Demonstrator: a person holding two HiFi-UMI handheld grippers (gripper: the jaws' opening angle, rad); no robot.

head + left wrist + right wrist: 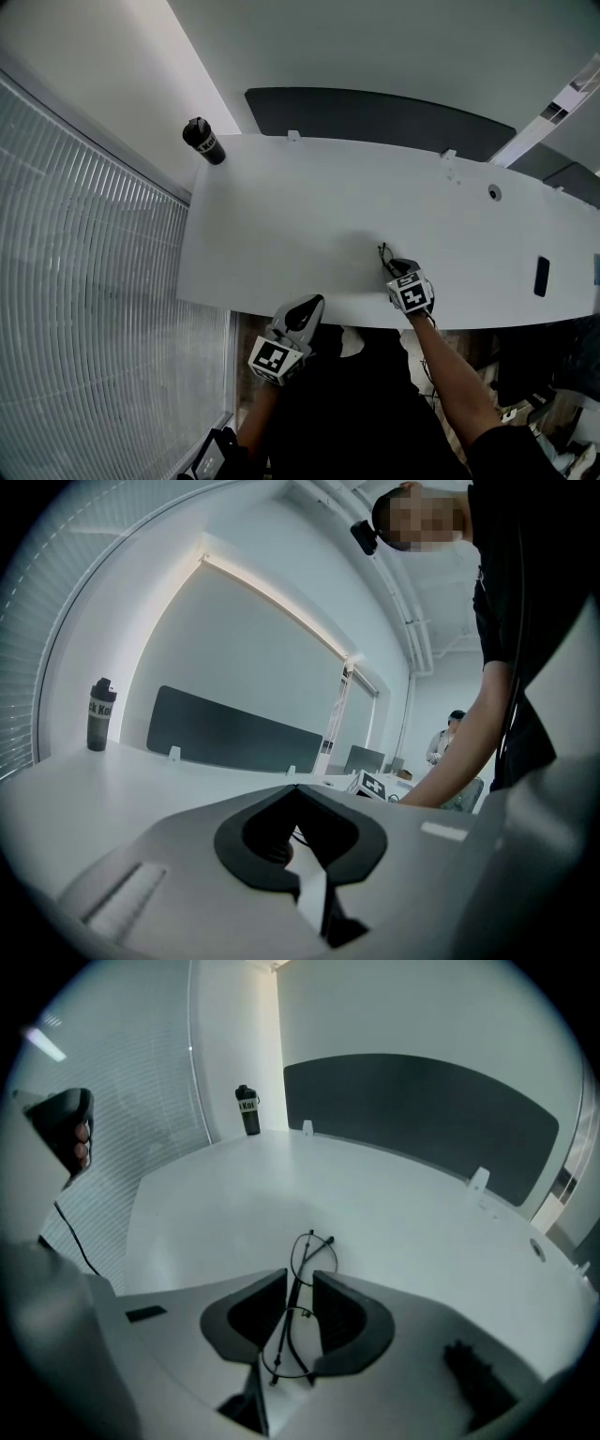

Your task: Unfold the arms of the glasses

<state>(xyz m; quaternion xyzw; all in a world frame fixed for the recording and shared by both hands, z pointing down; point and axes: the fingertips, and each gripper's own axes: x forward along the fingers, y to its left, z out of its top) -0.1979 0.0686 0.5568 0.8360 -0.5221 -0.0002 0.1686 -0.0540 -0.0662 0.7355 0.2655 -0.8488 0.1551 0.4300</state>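
The glasses (297, 1290) are thin, dark wire-rimmed ones, standing edge-on between the pads of my right gripper (300, 1277), which is shut on them. One lens ring sticks out past the fingertips and the other sits back inside the jaws; the arms look folded along the frame. In the head view the glasses (382, 253) rest near the front edge of the white table (309, 216), with the right gripper (392, 267) tilted down onto them. My left gripper (312, 304) hangs just off the table's front edge, shut and holding nothing, its tips (295, 789) meeting.
A black bottle (203, 141) stands at the table's far left corner. A dark partition panel (375, 117) runs along the far edge. A small black flat object (542, 276) lies at the right. Slatted blinds (84, 281) line the left side. Another person (448, 738) is far off.
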